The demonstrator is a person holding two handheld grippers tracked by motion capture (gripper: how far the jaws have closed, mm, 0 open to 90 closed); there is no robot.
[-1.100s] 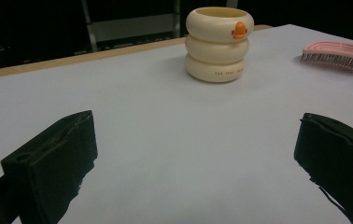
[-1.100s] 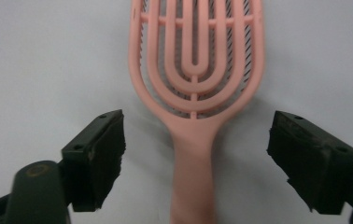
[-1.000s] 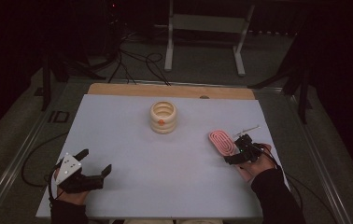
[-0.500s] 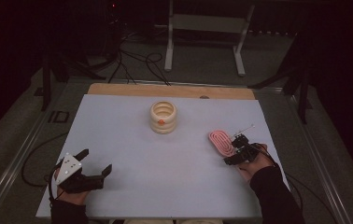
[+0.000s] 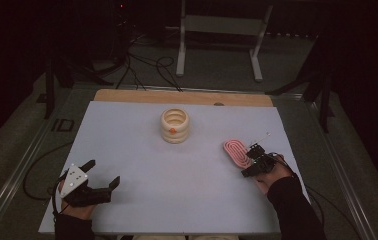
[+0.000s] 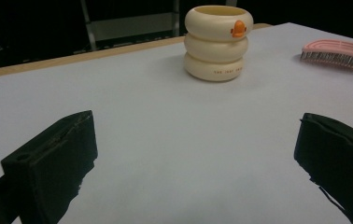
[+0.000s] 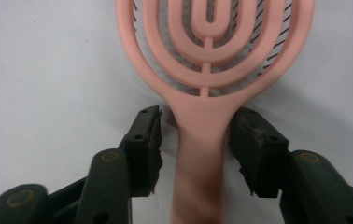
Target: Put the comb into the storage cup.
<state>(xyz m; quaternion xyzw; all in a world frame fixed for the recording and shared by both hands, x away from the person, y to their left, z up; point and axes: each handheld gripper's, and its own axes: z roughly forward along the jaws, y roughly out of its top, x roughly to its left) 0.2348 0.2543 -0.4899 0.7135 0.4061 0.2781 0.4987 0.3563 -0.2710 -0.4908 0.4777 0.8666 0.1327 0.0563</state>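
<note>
Pink vented hairbrush lies between closing right hand-held gripper jaws, seemingly ungripped.

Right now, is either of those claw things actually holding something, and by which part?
Nothing is gripped yet. The right gripper has been closing its jaws around the pink hairbrush at the handle's neck, gaps both sides. The left gripper is open.

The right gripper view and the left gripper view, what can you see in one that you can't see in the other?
Right gripper view: the right gripper has its jaws on either side of the pink brush's handle, with small gaps; they have just been closing. It looks down on the looped back of the brush.

Left gripper view: the cream ringed cup with an orange mark, and the left gripper with its jaws wide apart, nothing between.

Both: the pink brush and the white table.
</note>
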